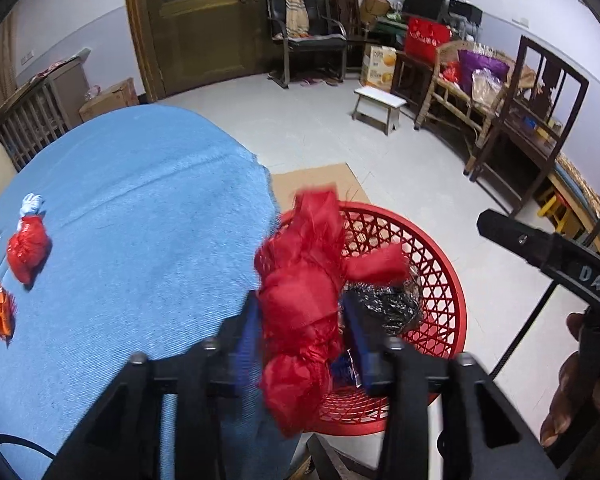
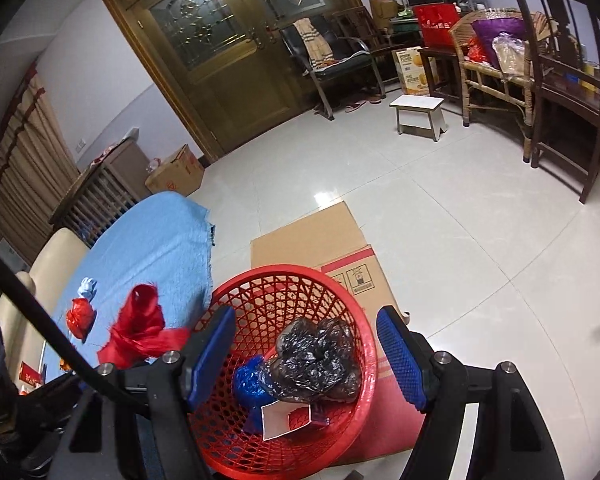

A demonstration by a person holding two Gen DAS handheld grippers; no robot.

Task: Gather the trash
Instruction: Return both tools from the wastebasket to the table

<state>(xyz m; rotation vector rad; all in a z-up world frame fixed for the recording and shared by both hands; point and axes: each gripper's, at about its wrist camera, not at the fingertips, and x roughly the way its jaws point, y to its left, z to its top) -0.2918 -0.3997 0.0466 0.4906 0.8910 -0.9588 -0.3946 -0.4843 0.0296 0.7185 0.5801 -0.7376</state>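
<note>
My left gripper [image 1: 300,308] hovers at the table's edge, over the rim of a red lattice basket [image 1: 440,280]. A crumpled red mesh bundle [image 1: 300,300] hangs between its blue pads; a thin gap shows at the right pad, so the jaws stand open around it. In the right wrist view the same bundle [image 2: 140,328] is left of the basket [image 2: 364,320]. My right gripper [image 2: 308,352] is open and empty above the basket, which holds a black plastic bag [image 2: 316,360], a blue bag [image 2: 248,384] and a white paper scrap [image 2: 284,420].
On the blue tablecloth [image 1: 120,200] lie a red crumpled bag [image 1: 26,252], a pale blue scrap [image 1: 32,204] and an orange wrapper [image 1: 2,312]. Flat cardboard [image 2: 312,236] lies on the floor behind the basket. A small stool [image 1: 378,108] and chairs stand farther off.
</note>
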